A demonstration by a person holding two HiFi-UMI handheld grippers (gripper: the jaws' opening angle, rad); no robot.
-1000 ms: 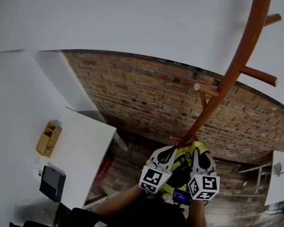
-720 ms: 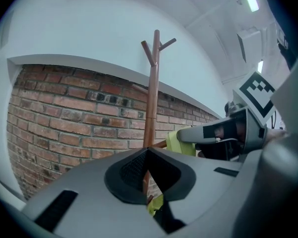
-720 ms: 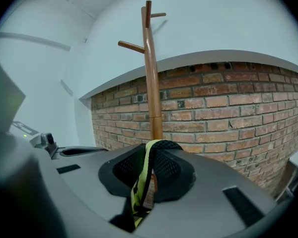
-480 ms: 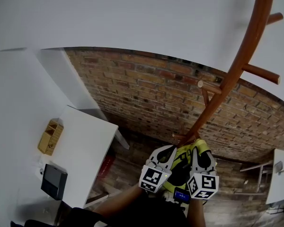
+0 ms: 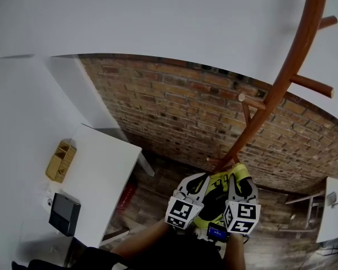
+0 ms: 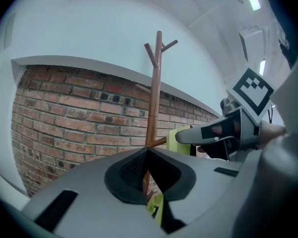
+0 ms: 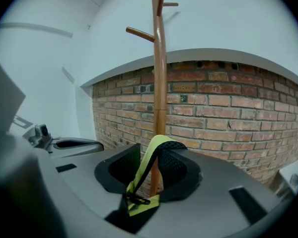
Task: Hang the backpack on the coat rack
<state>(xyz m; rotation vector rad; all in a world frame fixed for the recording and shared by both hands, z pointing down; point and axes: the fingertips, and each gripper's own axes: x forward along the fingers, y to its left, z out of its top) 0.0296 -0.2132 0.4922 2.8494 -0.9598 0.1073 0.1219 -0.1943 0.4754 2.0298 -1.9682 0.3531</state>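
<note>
The brown wooden coat rack (image 5: 281, 77) curves down to its lowest pegs, right above my two grippers. The yellow-green backpack (image 5: 215, 194) hangs between them below those pegs. My left gripper (image 5: 201, 179) is on its left; in the left gripper view (image 6: 146, 152) its jaws meet at the tips, with a yellow-green strap piece (image 6: 156, 206) in the narrow gap. My right gripper (image 7: 156, 150) has just been opening. A yellow-green strap (image 7: 150, 167) lies loose between its jaws and drapes over one tip, in front of the pole (image 7: 160, 73).
A brick wall (image 5: 174, 111) stands behind the rack. A white table (image 5: 101, 173) at the left carries a yellow wooden box (image 5: 59, 161) and a dark device (image 5: 63, 214). Another white table (image 5: 332, 207) is at the right edge. The floor is wood.
The right gripper's marker cube has tilted a little as the gripper rolled. Both grippers and the backpack stay in the same spot below the rack.
</note>
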